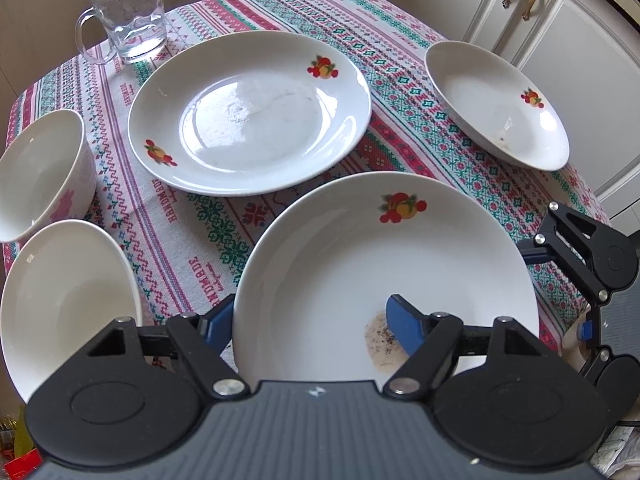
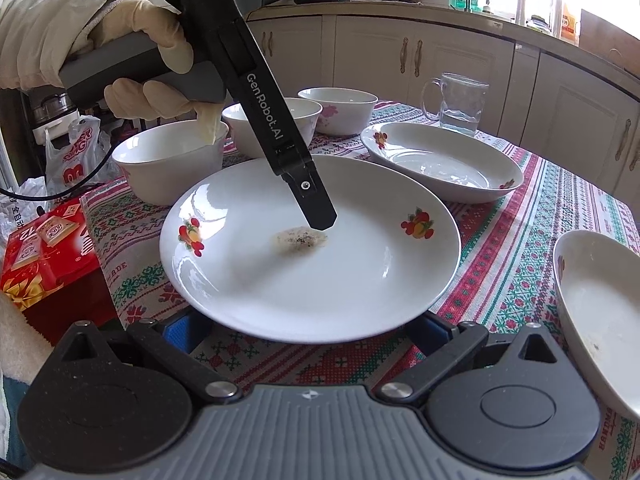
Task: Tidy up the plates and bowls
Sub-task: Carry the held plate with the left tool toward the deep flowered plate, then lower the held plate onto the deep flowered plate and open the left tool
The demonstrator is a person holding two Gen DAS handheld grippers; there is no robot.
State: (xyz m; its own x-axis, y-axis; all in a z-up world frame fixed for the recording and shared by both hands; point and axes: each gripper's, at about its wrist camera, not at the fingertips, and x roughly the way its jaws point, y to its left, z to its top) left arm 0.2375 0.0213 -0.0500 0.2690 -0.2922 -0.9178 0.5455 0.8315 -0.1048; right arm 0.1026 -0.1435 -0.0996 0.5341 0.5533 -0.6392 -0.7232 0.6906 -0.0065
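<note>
A white plate (image 1: 360,260) with fruit prints and a brown stain lies nearest to me on the patterned tablecloth. My left gripper (image 1: 310,308) straddles its rim. One blue finger (image 1: 404,328) rests on the stain inside the plate, and the other (image 1: 218,320) sits against the rim's outer edge. In the right wrist view that inner finger (image 2: 318,212) touches the plate (image 2: 360,264). My right gripper (image 2: 308,330) stands open, its two fingers spread wide below the plate's near rim. Its place at the plate's right edge (image 1: 560,292) also shows in the left wrist view.
Around it stand a flat fruit-print plate (image 1: 248,116), a deep plate (image 1: 496,108), two white bowls (image 1: 40,176) (image 1: 68,304) and a glass mug (image 1: 128,12). A third bowl (image 2: 160,160) is near the table's edge. A red box (image 2: 44,256) sits below. Cabinets are behind.
</note>
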